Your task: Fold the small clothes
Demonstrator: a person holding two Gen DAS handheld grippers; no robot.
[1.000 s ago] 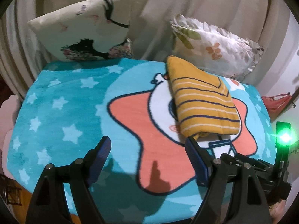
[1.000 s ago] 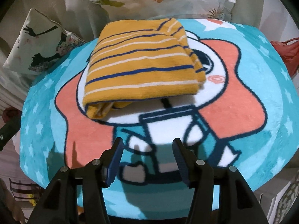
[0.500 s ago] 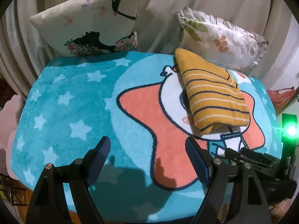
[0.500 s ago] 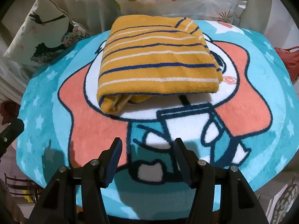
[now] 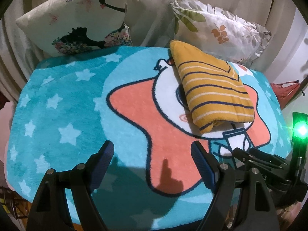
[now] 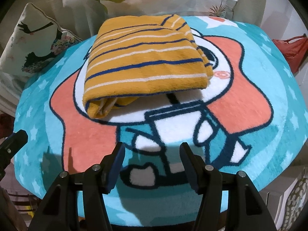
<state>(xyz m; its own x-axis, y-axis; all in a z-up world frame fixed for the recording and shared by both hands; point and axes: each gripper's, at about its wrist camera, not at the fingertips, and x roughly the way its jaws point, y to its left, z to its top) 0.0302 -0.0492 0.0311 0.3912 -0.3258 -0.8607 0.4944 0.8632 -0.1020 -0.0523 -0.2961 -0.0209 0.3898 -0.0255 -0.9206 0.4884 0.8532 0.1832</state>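
A folded mustard-yellow garment [image 5: 211, 92] with blue and white stripes lies on a teal cartoon blanket [image 5: 57, 96], right of its middle. My left gripper [image 5: 152, 148] hovers open over the blanket's near part, well short of the garment, with nothing between its fingers. In the right wrist view the same garment [image 6: 146, 61] lies just ahead of my right gripper [image 6: 152, 150], which is open and empty above the blanket [image 6: 259, 96]. The right gripper's fingers [image 5: 250, 154] also show low on the right in the left wrist view.
Two pillows lean at the back: a cream one with a dark figure [image 5: 77, 19] and a leaf-print one [image 5: 221, 27]. A red bag [image 5: 284, 92] hangs off the right side. The blanket's front edge drops away just below both grippers.
Both views have shifted slightly, showing more of the pillows in the left one. The right jaws stand a little wider. The garment has not moved.
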